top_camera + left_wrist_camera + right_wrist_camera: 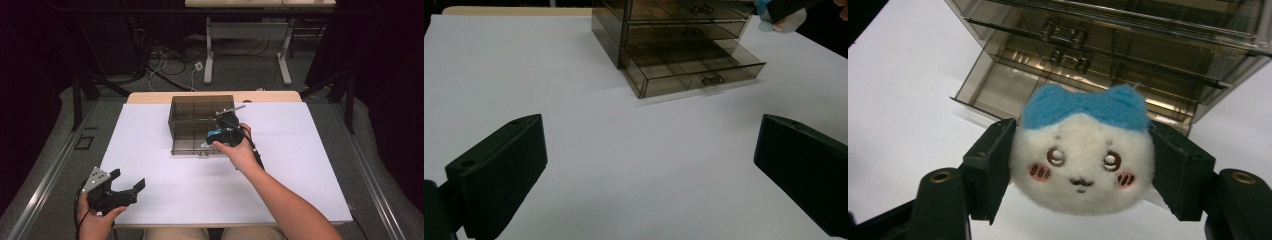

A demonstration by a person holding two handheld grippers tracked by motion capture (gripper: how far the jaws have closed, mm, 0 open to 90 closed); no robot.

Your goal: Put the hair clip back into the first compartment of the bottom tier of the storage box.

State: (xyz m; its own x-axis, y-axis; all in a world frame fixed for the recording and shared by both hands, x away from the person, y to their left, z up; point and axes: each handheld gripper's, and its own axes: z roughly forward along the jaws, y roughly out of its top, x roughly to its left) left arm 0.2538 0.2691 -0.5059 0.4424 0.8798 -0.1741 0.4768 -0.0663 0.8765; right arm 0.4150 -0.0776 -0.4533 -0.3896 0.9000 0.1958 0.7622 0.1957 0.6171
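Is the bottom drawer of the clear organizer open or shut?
Open: the bottom drawer sticks out past the two drawers above, its compartments looking empty.

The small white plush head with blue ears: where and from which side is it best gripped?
Grip the small white plush head with blue ears across its two cheeks, one jaw on each side, coming from behind or below so the face stays free. It is soft, round and widest there, so the pads sink in rather than slip. The right hand-held gripper holds it just so, before the smoky transparent plastic drawer cabinet.
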